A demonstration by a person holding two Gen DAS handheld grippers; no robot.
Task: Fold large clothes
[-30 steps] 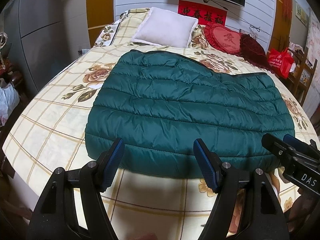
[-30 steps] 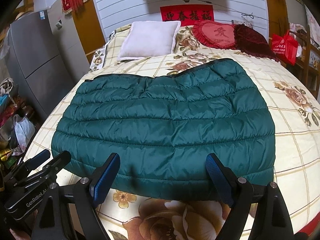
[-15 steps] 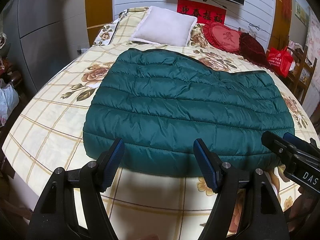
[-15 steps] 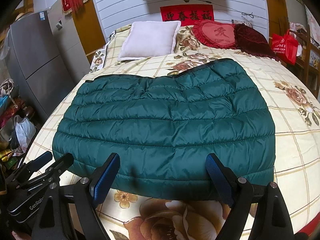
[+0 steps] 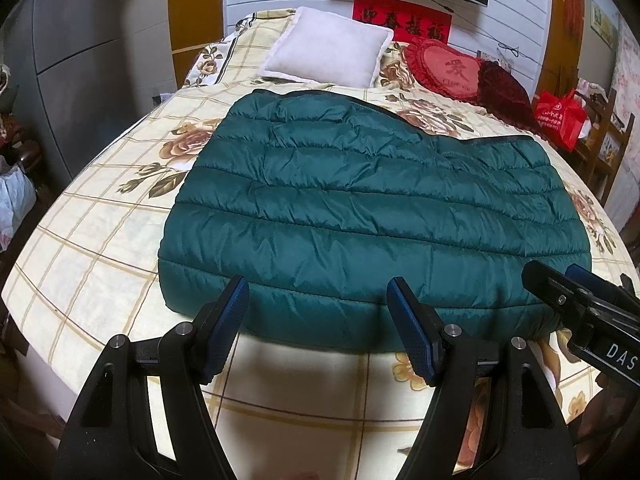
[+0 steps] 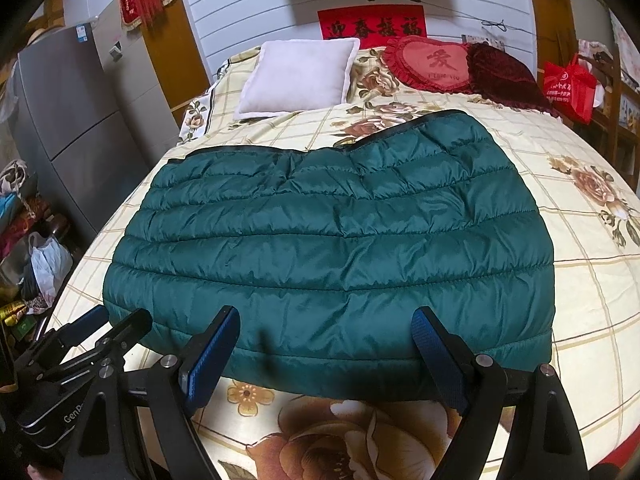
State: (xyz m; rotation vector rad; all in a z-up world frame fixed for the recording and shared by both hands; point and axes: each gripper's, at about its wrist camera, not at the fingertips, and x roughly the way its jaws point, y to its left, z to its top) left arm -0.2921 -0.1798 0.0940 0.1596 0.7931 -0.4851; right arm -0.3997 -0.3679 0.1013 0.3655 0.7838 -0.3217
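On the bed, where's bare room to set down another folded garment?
Free: bedspread left of the green puffer jacket, and the strip right of it, seen in the right wrist view. Crowded: the head end, with white pillow, heart cushion and dark red cushion.

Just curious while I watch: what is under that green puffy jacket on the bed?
The green puffy jacket lies flat on a cream bedspread with checks and roses, which shows all around it. Whatever lies directly beneath the jacket, or is folded inside it, is covered.
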